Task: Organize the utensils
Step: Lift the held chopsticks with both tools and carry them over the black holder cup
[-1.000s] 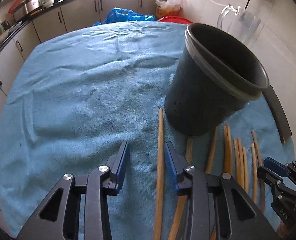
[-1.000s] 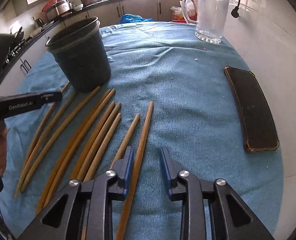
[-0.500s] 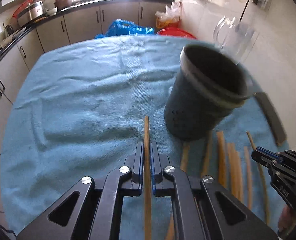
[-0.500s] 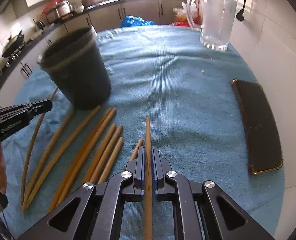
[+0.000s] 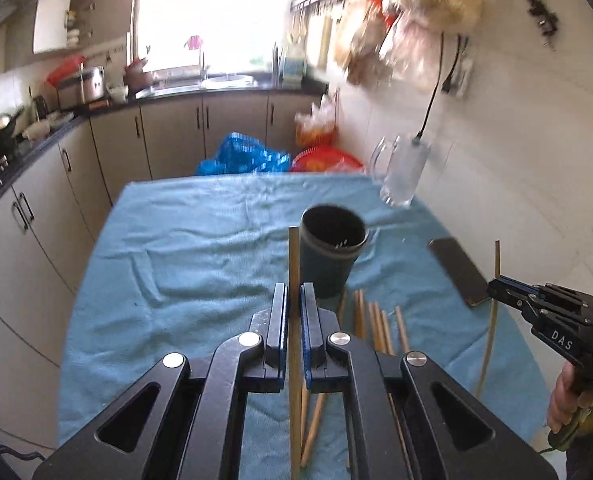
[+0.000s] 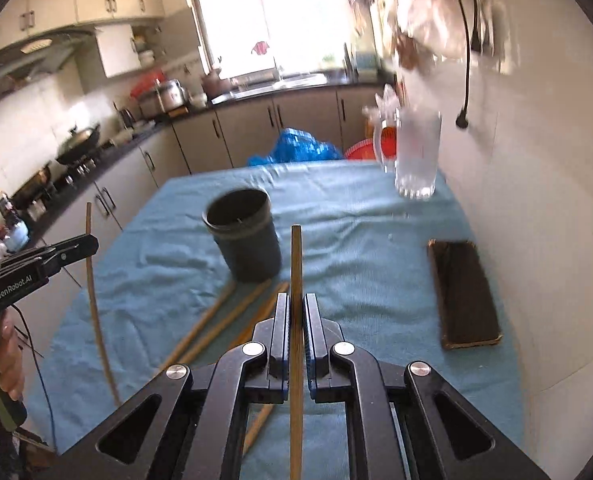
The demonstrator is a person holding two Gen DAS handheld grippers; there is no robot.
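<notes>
The blue towel (image 5: 184,240) lay bare left of the dark cup (image 5: 330,256), which stood mid-table with loose chopsticks (image 5: 376,320) at its near side; a phone (image 6: 462,292) and glass mug (image 6: 416,156) sat along the wall side. The left gripper (image 5: 295,308) pinched one chopstick (image 5: 293,260) above the towel, and the right gripper (image 6: 295,316) pinched another chopstick (image 6: 296,260).

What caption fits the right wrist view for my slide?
Right gripper shut on a chopstick, above the dark cup on the blue towel.
</notes>
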